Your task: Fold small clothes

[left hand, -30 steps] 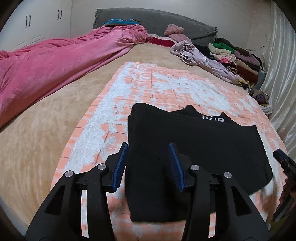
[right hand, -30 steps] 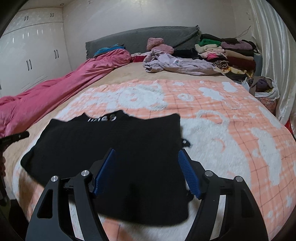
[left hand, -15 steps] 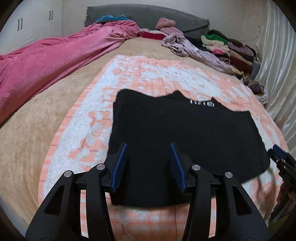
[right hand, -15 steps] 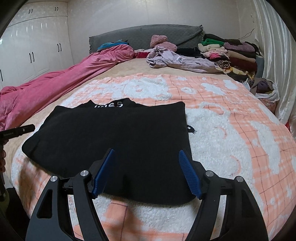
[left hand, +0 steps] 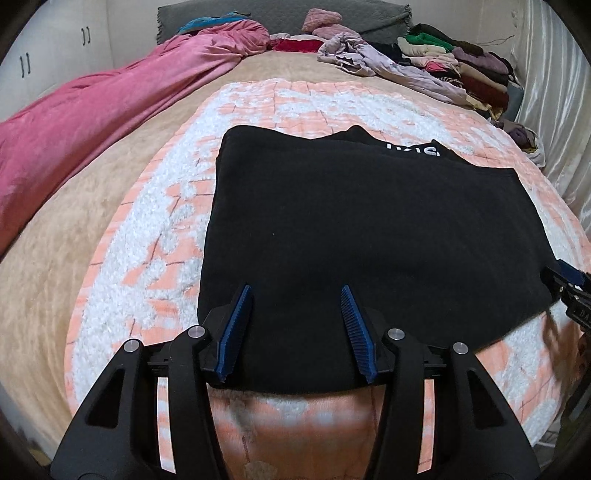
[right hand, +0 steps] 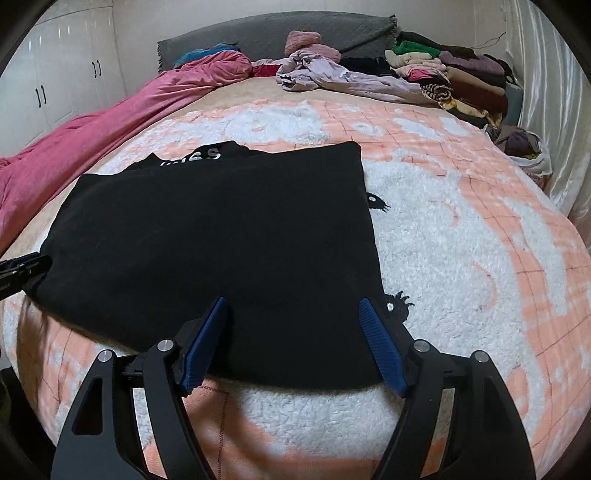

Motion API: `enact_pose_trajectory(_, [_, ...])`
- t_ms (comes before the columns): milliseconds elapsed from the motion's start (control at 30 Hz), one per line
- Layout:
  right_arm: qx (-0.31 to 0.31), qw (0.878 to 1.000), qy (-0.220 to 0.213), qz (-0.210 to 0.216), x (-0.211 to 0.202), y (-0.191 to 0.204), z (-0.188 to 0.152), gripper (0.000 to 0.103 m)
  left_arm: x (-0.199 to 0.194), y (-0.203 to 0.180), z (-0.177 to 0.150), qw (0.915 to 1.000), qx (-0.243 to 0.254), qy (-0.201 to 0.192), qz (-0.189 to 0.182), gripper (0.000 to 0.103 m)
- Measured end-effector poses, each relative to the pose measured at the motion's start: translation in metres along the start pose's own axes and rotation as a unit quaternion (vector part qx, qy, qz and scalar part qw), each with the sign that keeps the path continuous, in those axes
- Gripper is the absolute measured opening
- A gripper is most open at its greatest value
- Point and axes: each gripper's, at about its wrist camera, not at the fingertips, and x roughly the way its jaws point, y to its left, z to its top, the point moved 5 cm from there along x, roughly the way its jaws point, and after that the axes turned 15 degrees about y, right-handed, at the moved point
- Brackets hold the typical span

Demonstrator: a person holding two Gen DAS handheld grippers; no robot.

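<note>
On the bed (left hand: 48,258), over a peach-and-white fleece blanket (left hand: 147,266), a black garment (left hand: 369,236) is laid flat near the foot edge, its white-lettered collar turned toward the headboard (right hand: 273,33). Above its near hem, toward the left corner, the left gripper (left hand: 295,325) is held; its jaws are opening, nothing is pressed between the blue pads, and only cloth is seen below the gap. Over the hem near the opposite corner the right gripper (right hand: 295,339) is held, its jaws spread wide and empty as well. Each gripper is caught at the edge of the other's view, just beside the garment's side edges.

Along the left side of the bed a pink duvet (left hand: 92,110) is bunched, well apart from the garment. Across the head end a crumpled lilac garment (right hand: 343,79) is strewn, and beside it a stack of folded clothes (right hand: 461,77) is piled against the curtain (right hand: 554,92). Near the curtain a white bag (right hand: 535,158) is seen with dark cloth stuffed inside; what else it holds cannot be told. White wardrobe doors (right hand: 66,81) are seen at the left wall. Nothing lies between the grippers and the hem.
</note>
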Motion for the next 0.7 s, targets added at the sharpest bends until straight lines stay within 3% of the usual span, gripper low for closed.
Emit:
enact_pose_trajectory(167, [0.004,1.0,-0.014,0.011,-0.014,0.001,0.001,0.073,-0.006,0.0,-0.001,0.9999,-0.009,-0.002,-0.01,0.042])
enact_pose_trajectory(367, [-0.007,0.999,-0.029,0.018,-0.031,0.012,0.0,0.076,-0.023,0.0,-0.004,0.9993,-0.02,-0.014,-0.028,0.051])
enact_pose_trajectory(467, [-0.015,0.999,-0.033,0.019,-0.037,0.018,-0.001,0.079,-0.032,0.001,-0.006,0.9991,-0.022,-0.022,-0.029,0.068])
enact_pose_trajectory(700, [-0.026,0.998,-0.046,0.018,-0.048,0.03,0.0,0.087,-0.05,0.005,-0.008,0.9985,-0.027,-0.041,-0.024,0.078])
